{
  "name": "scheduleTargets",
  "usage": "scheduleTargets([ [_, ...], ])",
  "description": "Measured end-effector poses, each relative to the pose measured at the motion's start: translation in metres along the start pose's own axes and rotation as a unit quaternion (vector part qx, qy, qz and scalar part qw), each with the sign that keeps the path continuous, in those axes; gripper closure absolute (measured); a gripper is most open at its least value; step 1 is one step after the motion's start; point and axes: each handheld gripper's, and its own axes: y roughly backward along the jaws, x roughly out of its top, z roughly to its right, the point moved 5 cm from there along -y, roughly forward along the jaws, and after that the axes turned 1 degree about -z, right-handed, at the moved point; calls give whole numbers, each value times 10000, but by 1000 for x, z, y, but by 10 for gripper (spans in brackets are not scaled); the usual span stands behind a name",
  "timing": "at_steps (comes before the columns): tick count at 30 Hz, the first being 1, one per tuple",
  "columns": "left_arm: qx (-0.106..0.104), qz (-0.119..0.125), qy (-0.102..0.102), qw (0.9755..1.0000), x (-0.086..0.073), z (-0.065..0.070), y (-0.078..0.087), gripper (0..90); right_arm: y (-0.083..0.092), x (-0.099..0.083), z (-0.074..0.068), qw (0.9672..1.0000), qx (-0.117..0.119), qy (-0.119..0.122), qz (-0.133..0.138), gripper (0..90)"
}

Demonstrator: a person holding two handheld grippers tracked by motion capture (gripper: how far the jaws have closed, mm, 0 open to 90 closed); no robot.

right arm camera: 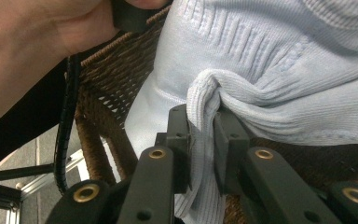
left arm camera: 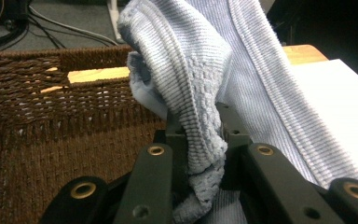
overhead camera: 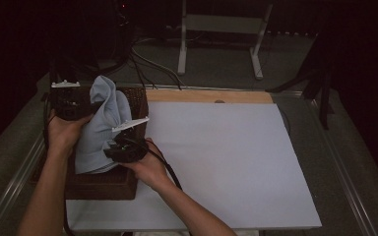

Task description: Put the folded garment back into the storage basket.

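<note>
A pale blue knitted garment [overhead camera: 103, 123] is lifted above a brown wicker basket [overhead camera: 103, 184] at the table's left. My left gripper [overhead camera: 76, 104] is shut on the garment's upper edge, and in the left gripper view the ribbed knit [left arm camera: 200, 121] is pinched between the black jaws. My right gripper [overhead camera: 125, 147] is shut on a lower fold of the same garment. In the right gripper view that bunched fold [right arm camera: 205, 112] sits clamped between the jaws, with the basket's weave [right arm camera: 116, 84] behind it.
A large white board [overhead camera: 226, 157] covers the table to the right of the basket, with a strip of wood [overhead camera: 206, 96] along its far edge. Cables [overhead camera: 147, 64] and a white stand [overhead camera: 221, 29] lie on the dark floor beyond. A metal rail [overhead camera: 10, 187] runs along the left.
</note>
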Motion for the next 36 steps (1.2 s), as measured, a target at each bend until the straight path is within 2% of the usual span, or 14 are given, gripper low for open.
scheduleTargets([
  [19,9,6,-64,10000,-6,-7,5,802,-12,0,-8,10000,26,-10,-18,792],
  [36,36,-37,-65,10000,-14,-16,10,802,-26,-8,-16,9999,79,17,-152,791],
])
